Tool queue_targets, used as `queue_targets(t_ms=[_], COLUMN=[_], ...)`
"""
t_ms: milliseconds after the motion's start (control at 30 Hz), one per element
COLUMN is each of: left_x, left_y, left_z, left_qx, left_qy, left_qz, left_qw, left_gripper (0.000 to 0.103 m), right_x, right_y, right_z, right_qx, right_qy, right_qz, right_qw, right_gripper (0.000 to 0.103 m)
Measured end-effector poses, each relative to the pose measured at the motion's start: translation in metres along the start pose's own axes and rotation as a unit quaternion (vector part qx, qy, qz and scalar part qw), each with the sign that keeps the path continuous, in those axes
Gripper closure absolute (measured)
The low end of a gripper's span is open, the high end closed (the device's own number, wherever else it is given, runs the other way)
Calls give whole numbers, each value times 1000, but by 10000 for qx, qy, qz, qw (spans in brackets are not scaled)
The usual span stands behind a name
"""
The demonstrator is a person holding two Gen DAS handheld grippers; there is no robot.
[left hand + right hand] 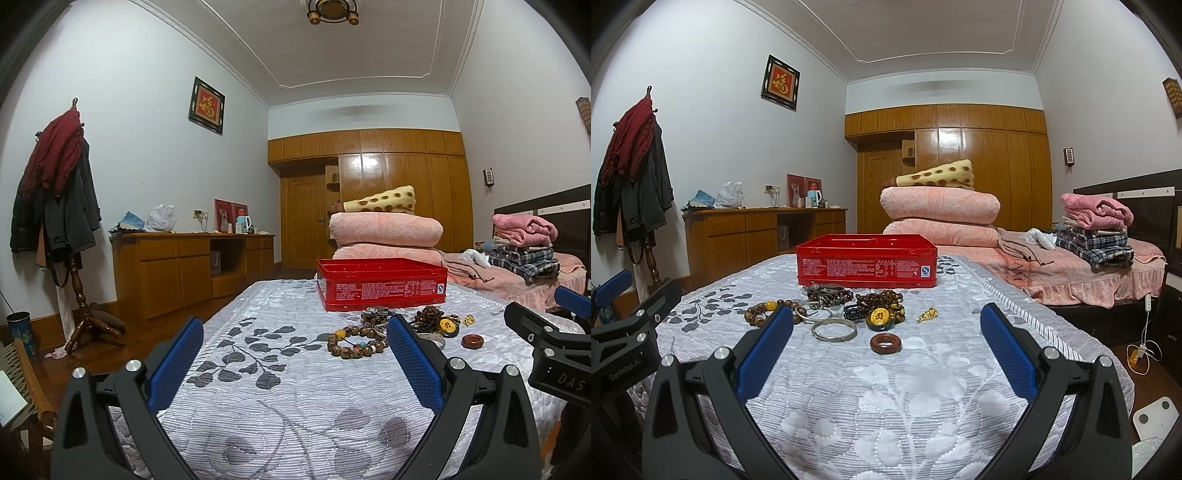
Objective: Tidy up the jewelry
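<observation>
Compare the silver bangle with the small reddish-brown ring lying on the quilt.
The silver bangle is thin, pale metal; the reddish-brown ring is thick, glossy and dark. The bangle spans a wider loop than the ring. The bangle lies against the other bracelets, while the ring sits apart, nearer the camera. Both lie flat on the quilt, ungripped.

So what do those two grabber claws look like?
Both match: the left gripper and right gripper have black angular plastic frames, round silver bolts and blue textured pads inside each finger. Small white lettering marks their bodies.
</observation>
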State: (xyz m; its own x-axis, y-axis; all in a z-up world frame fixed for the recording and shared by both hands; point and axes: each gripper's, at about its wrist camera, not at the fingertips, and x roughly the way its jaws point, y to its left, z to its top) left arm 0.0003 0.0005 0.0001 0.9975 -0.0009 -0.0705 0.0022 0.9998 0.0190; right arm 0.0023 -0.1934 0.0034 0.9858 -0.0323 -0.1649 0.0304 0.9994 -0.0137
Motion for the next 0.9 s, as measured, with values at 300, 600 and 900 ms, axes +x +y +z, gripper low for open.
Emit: queue_targets(t_ms=[300, 600, 900], left_x=[2, 2, 1], left_y=[2, 2, 1], left_z=[0, 0, 0], left_qx=[-3, -7, -2], left_qy=[-2, -3, -5], left_qz=[1, 4, 11], left_qw=[10000, 10000, 10000], left_gripper=[6, 6, 6], right_x=[0, 1, 1], right_y=[0, 0, 0], right_z=[0, 0, 0], right_qx=[2, 3, 6], right_qy=[-2, -6, -7], right_qz=[2, 2, 2], right_qw=[10000, 10000, 10000], right_gripper=[5, 5, 5])
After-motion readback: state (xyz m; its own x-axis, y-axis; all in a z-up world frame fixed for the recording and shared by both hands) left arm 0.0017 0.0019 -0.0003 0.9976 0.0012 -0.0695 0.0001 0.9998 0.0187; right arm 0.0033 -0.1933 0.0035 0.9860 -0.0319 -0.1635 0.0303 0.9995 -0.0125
